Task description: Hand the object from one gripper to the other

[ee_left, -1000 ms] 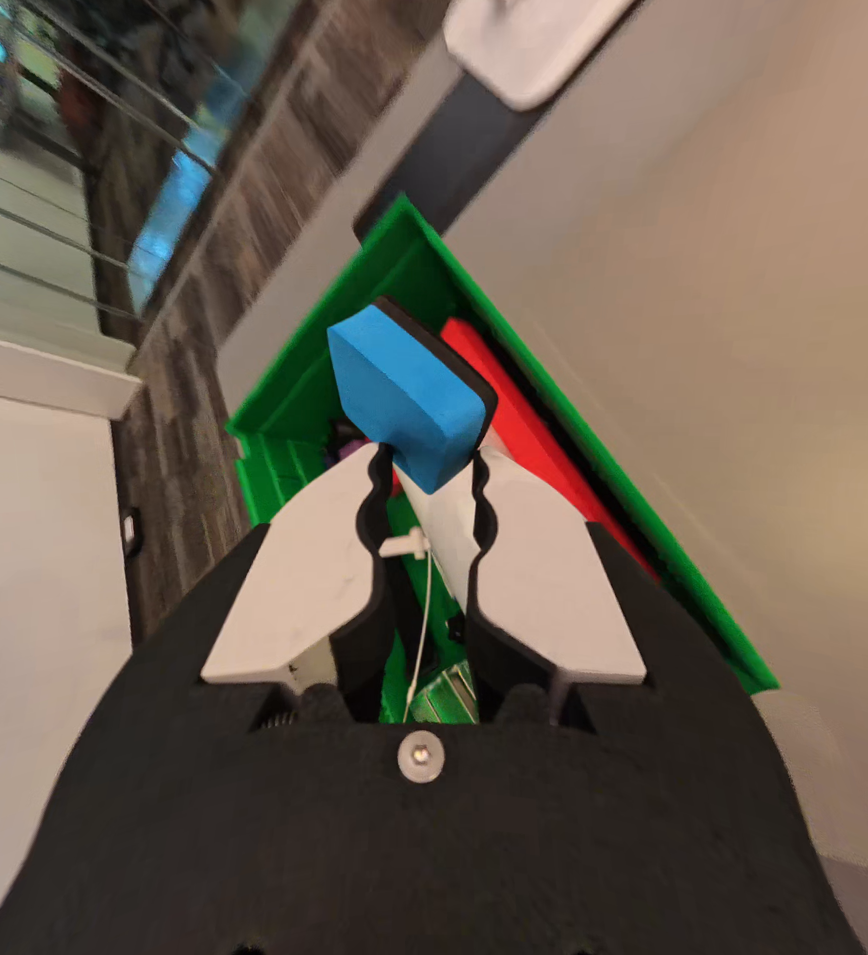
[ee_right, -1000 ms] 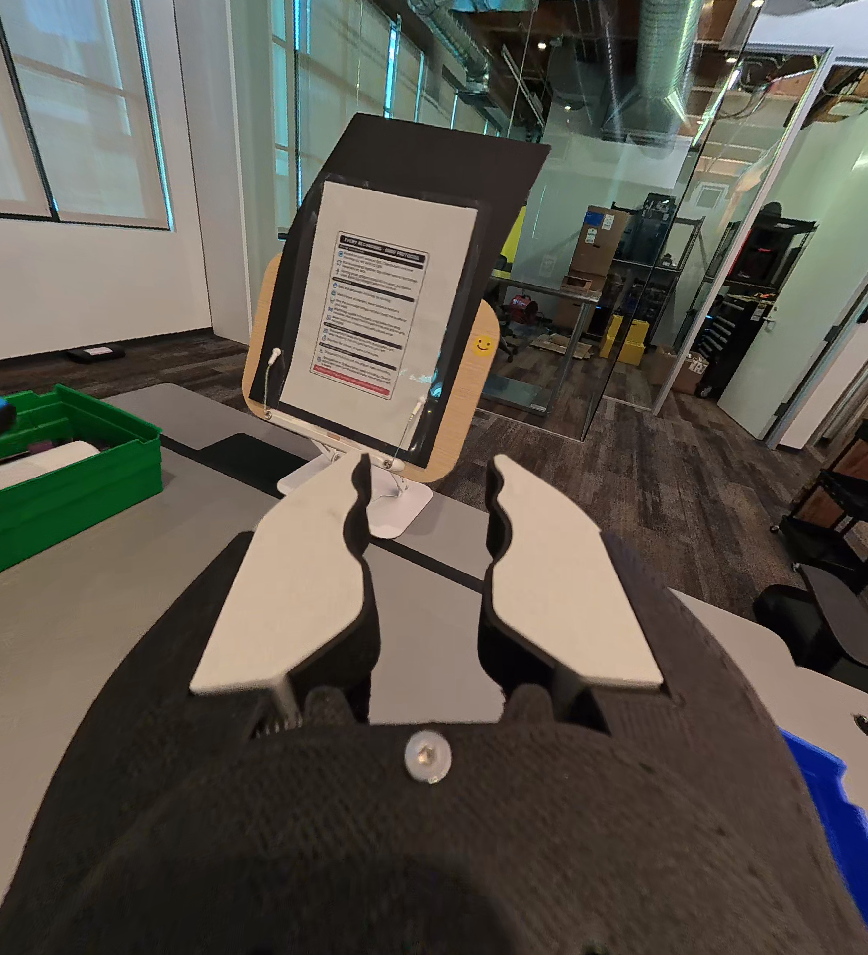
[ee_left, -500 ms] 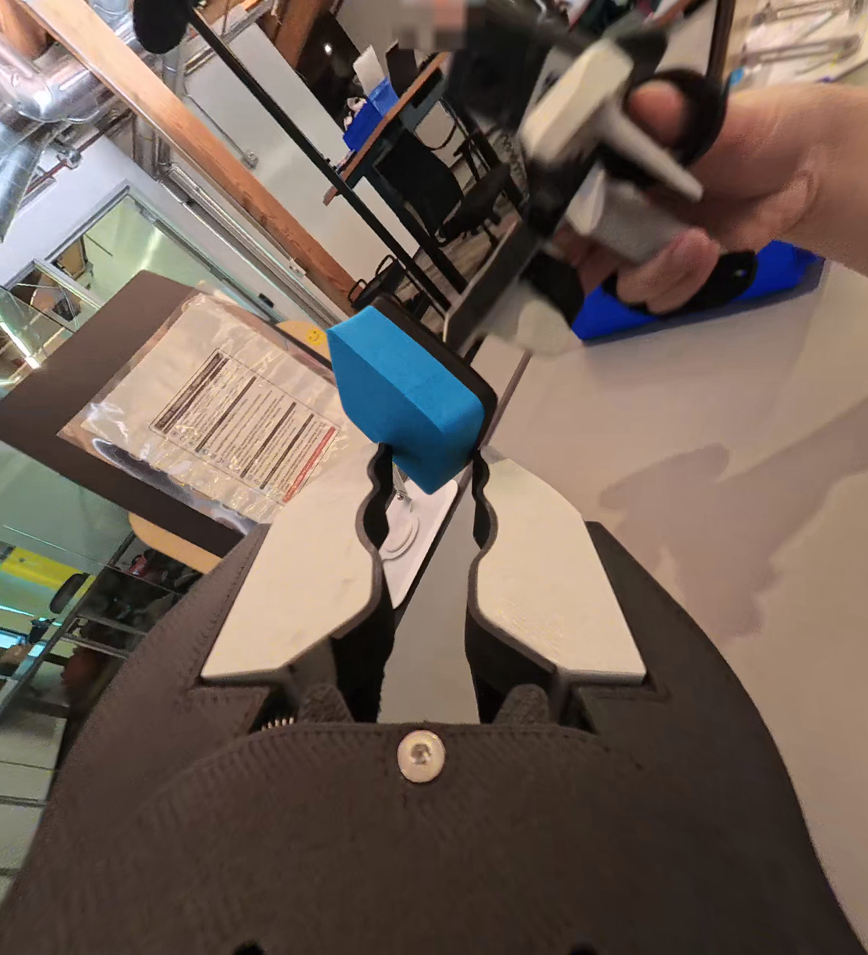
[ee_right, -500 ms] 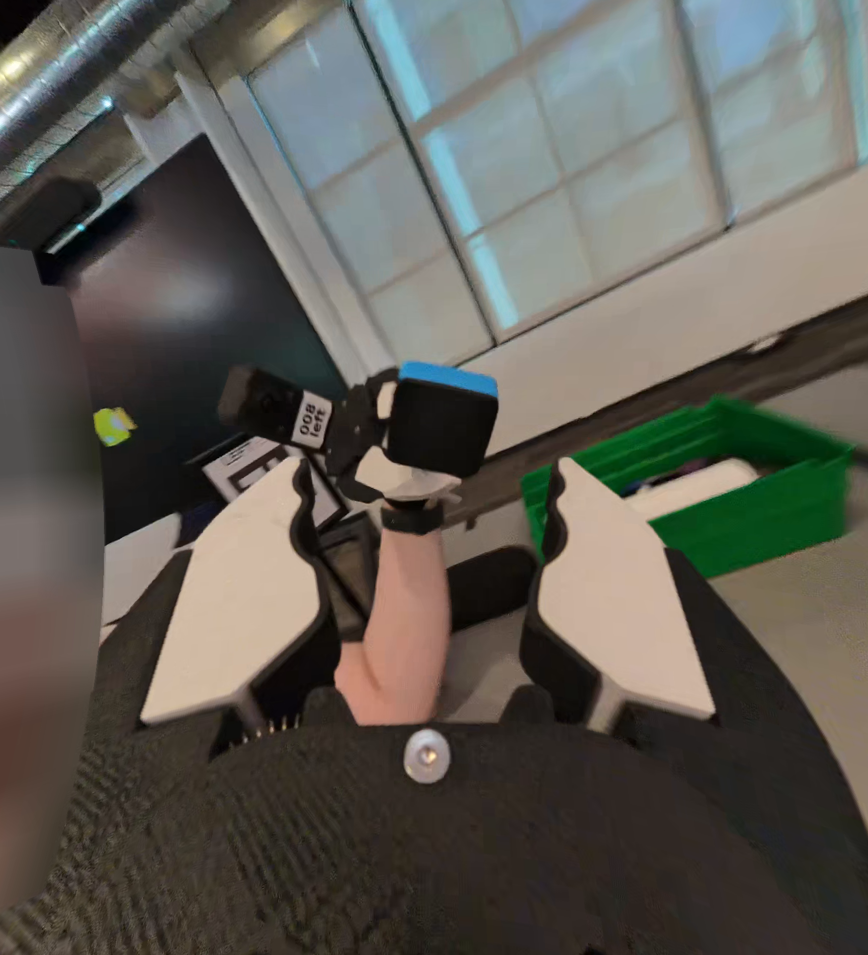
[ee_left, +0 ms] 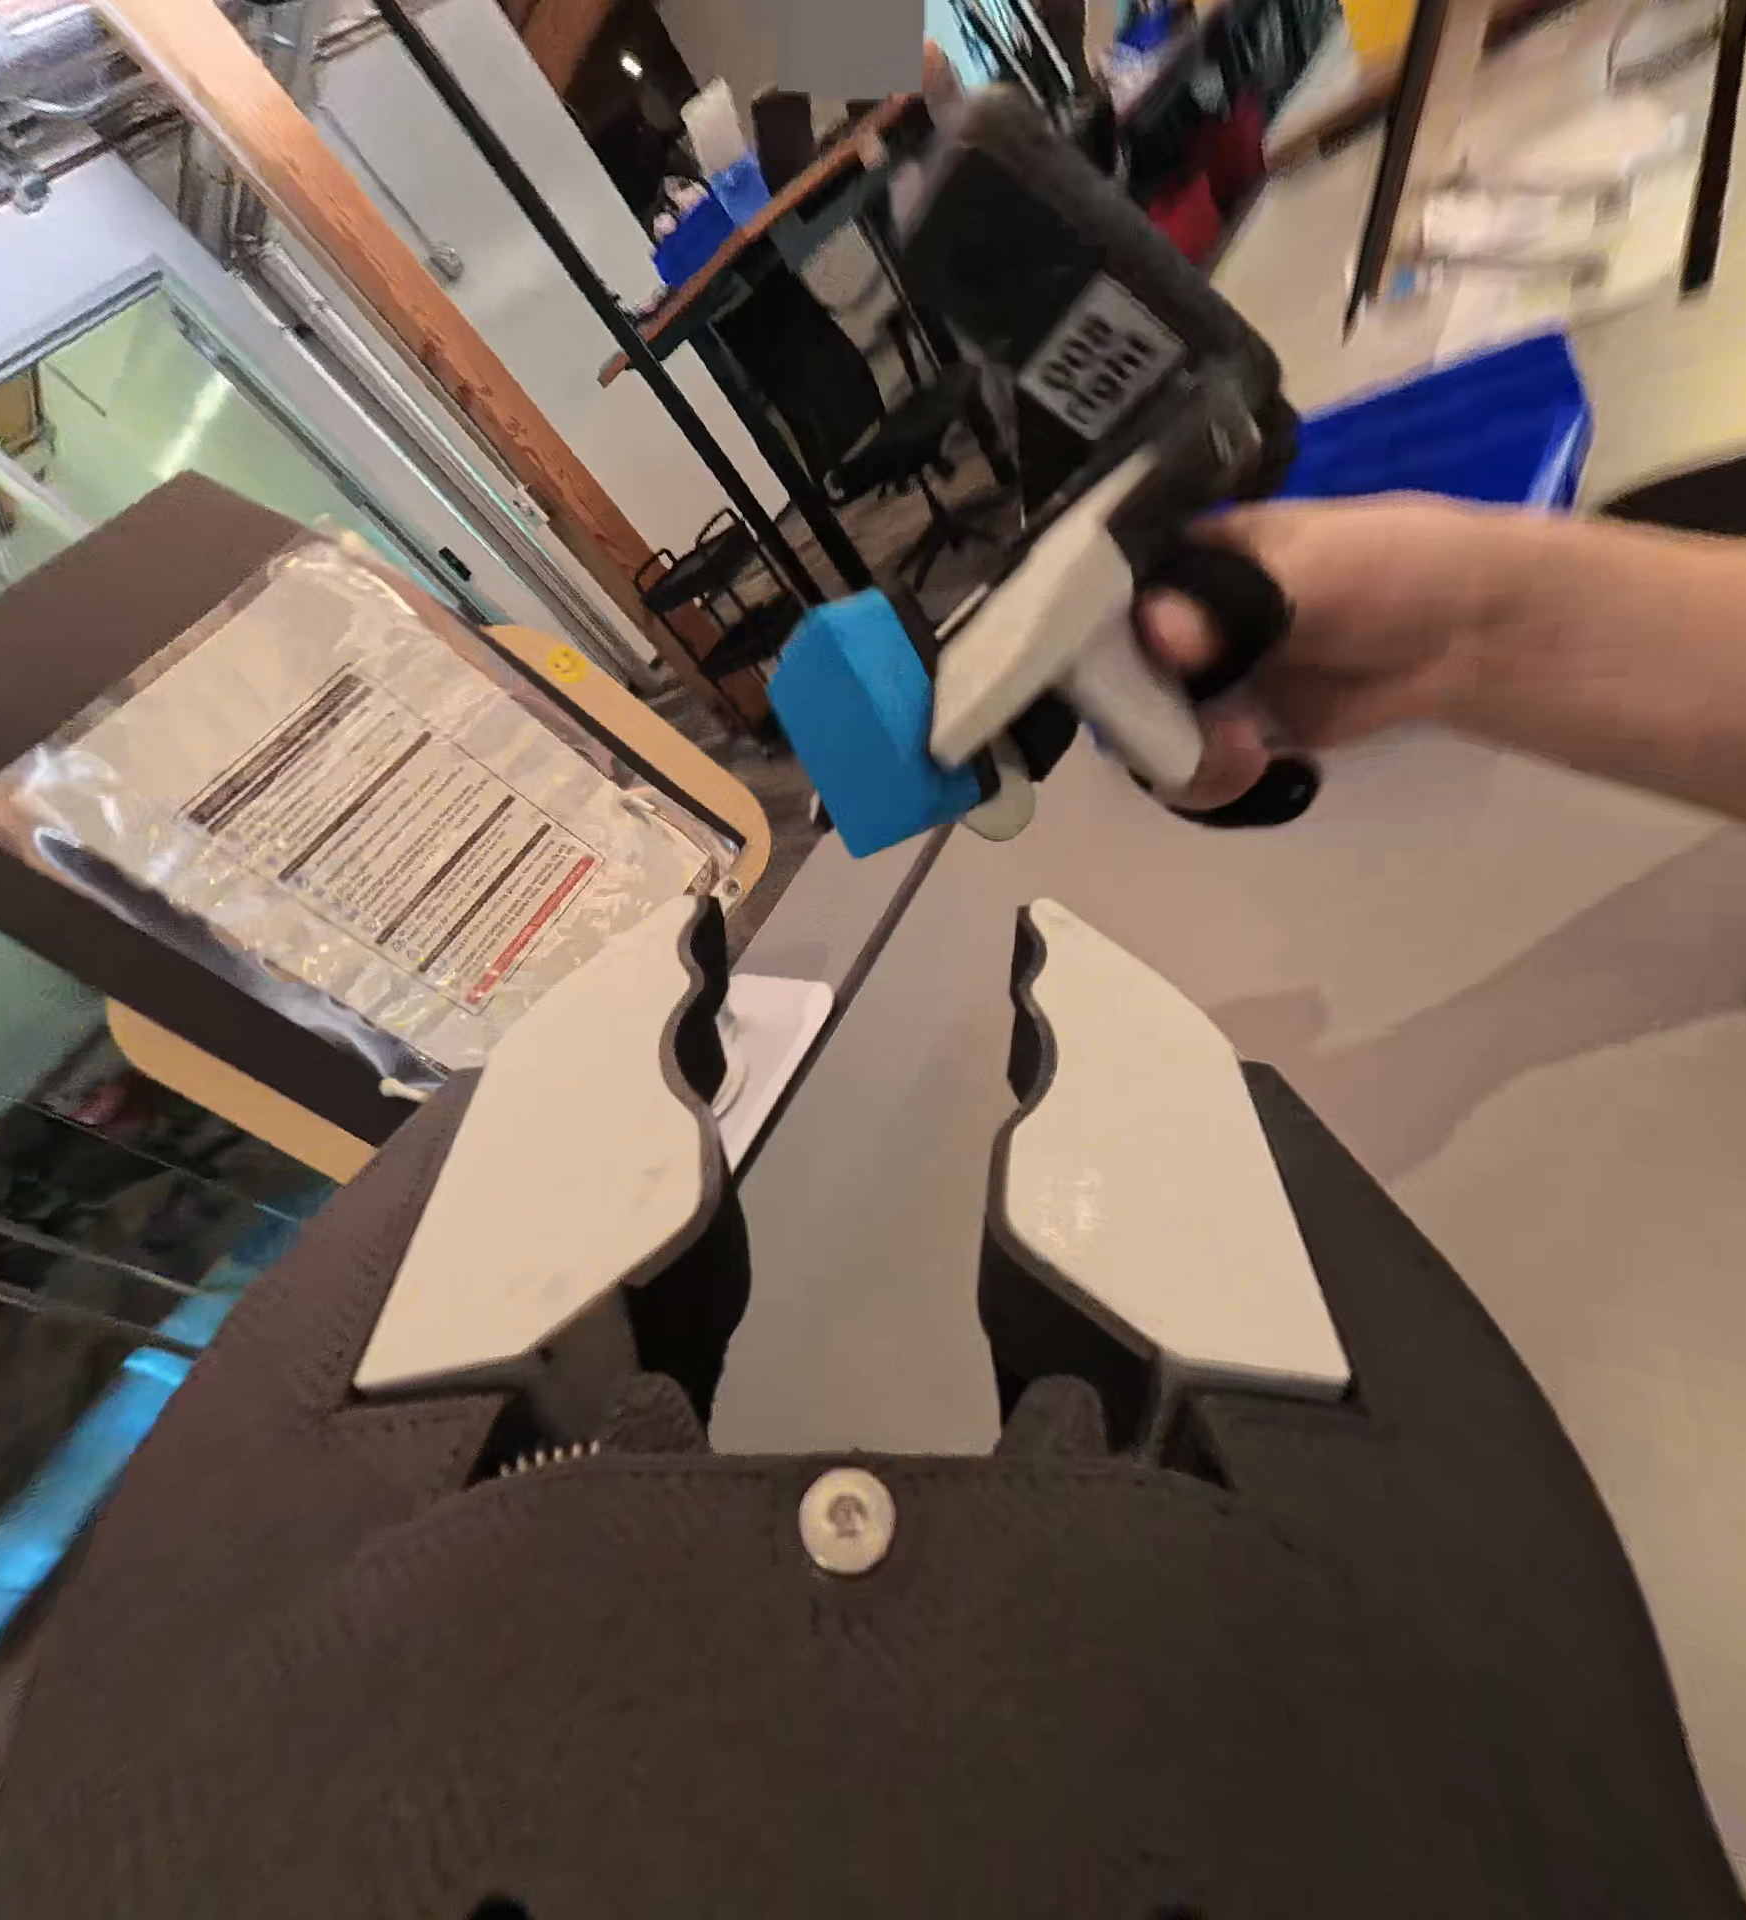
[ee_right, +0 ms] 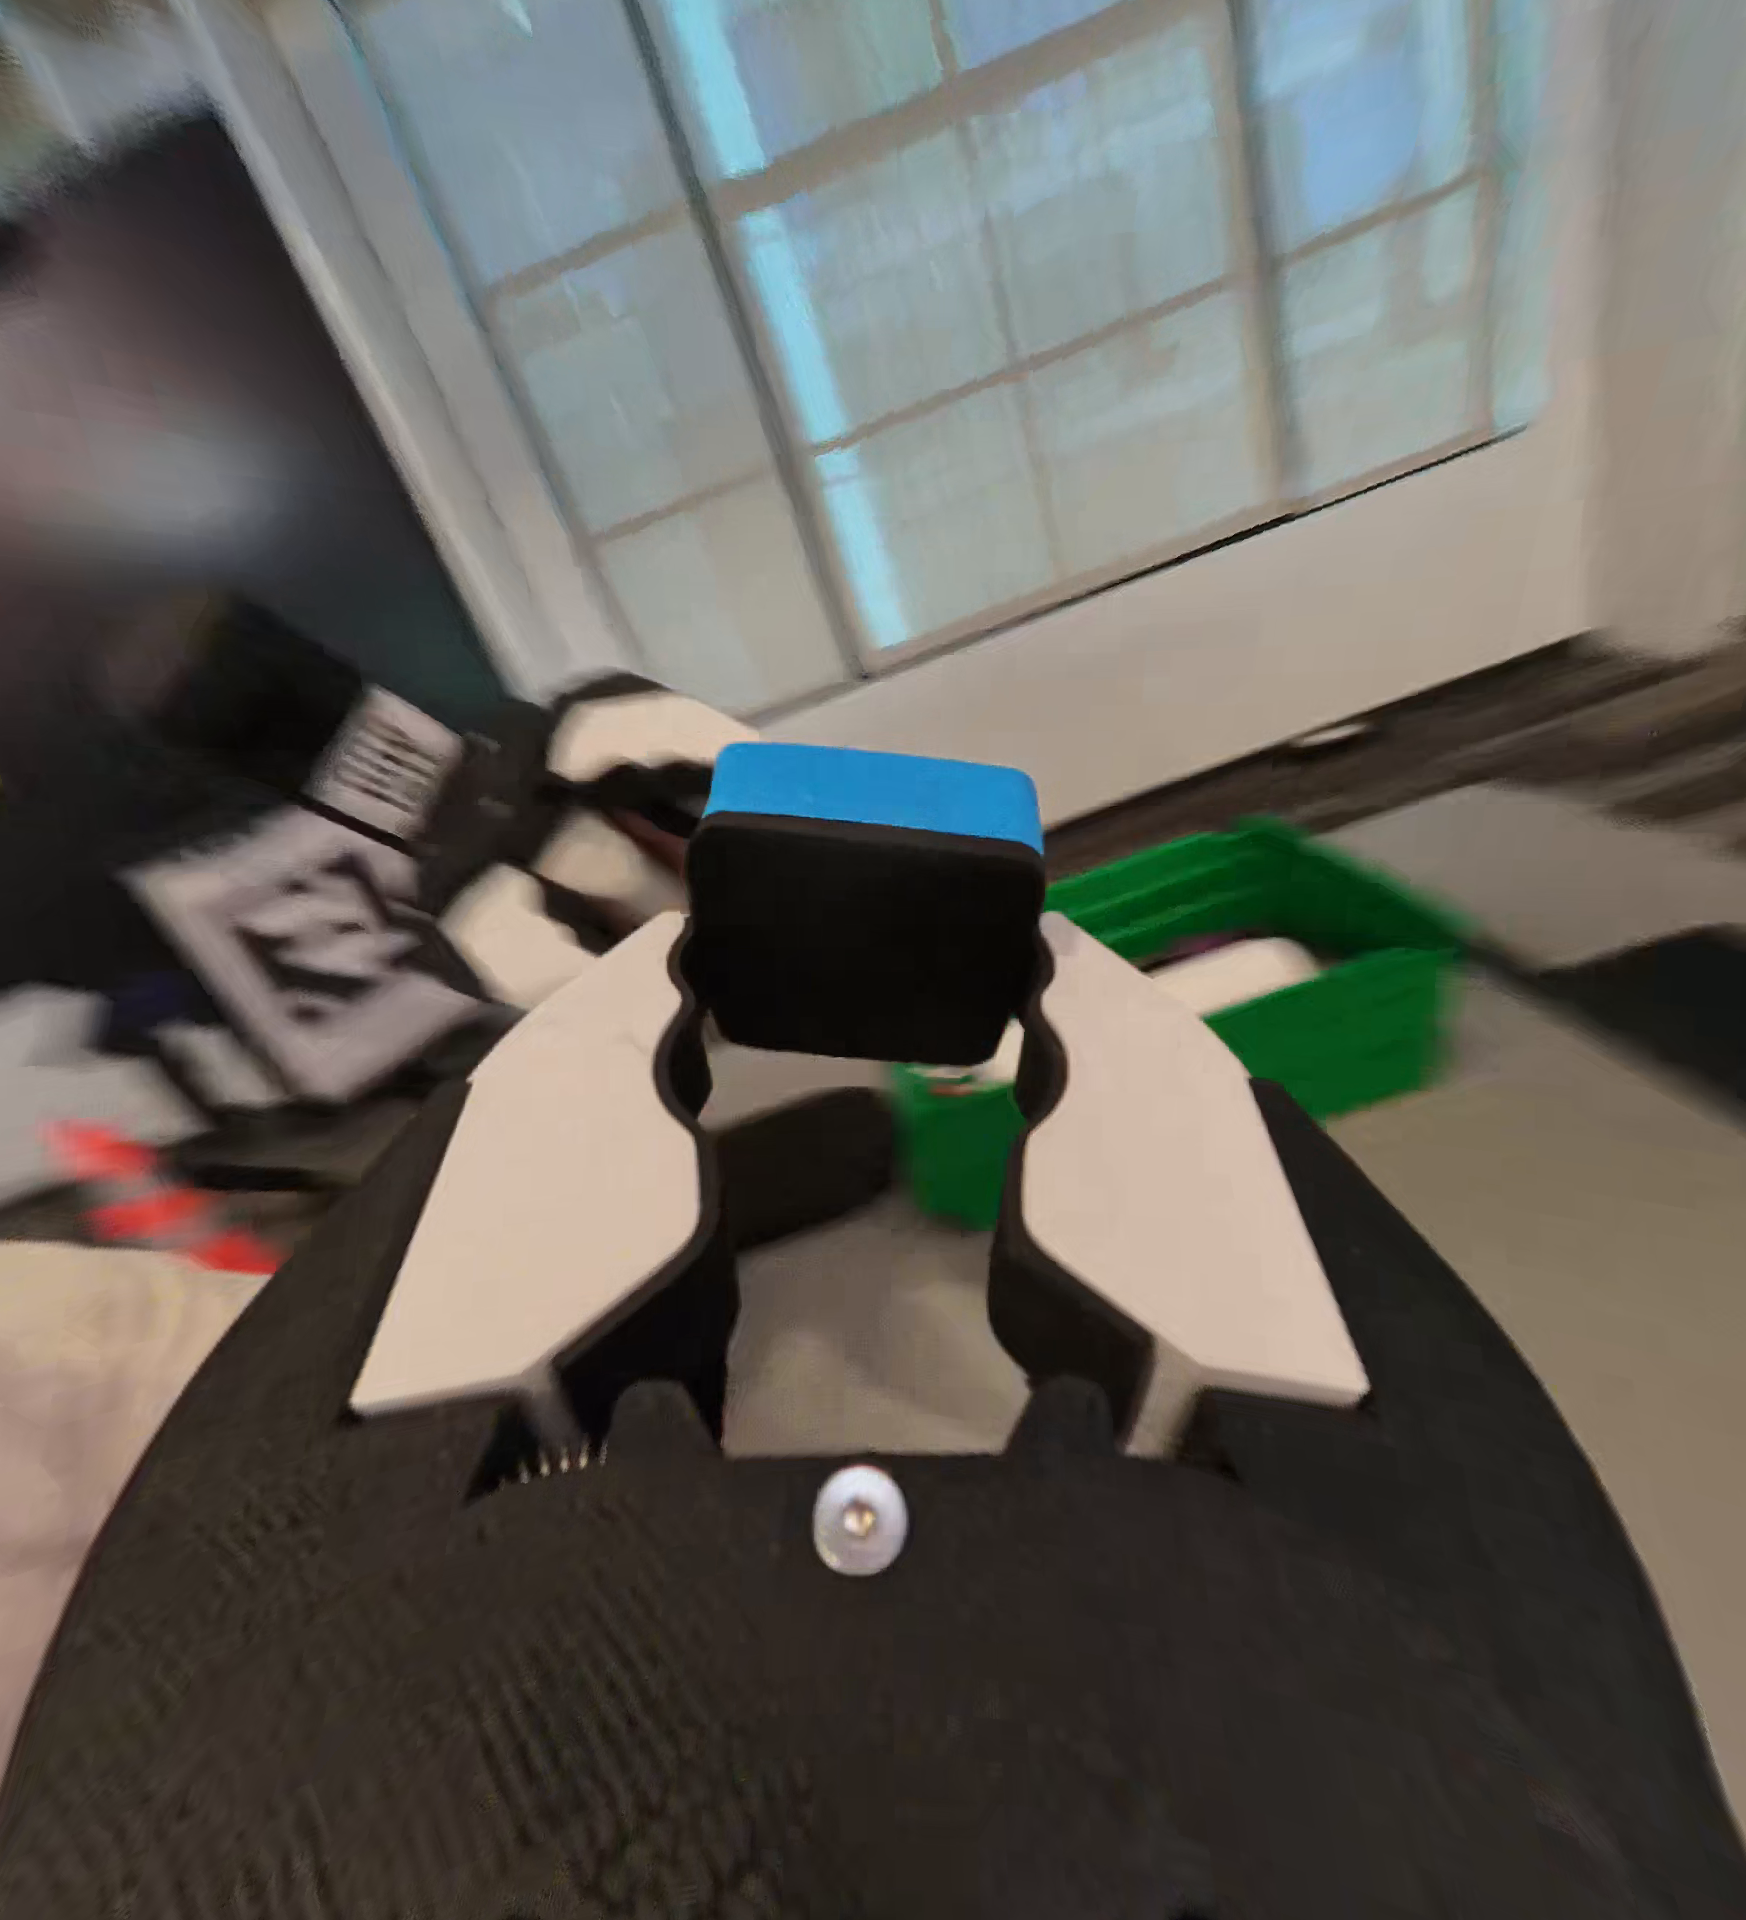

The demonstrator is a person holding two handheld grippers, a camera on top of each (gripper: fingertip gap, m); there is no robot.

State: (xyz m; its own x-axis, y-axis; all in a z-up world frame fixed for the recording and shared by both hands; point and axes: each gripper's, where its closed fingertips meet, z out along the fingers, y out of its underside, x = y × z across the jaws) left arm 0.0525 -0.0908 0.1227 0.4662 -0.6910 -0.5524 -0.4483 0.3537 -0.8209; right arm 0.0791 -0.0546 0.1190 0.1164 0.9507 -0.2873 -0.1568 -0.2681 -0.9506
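Above the grey table (ee_left: 1471, 1039), the right gripper (ee_right: 861, 951) clamps a blue-and-black eraser block (ee_right: 864, 935) at its fingertips; the left gripper (ee_left: 861, 920) gapes empty just below. Only the right wrist view shows the green bin (ee_right: 1347, 997), its contents blurred; only the left shows a blue bin (ee_left: 1440, 436).

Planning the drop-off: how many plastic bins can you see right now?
2. A green bin sits on the table behind the right gripper, which holds the blue eraser. A blue bin sits past the person's hand. Others may be out of view.
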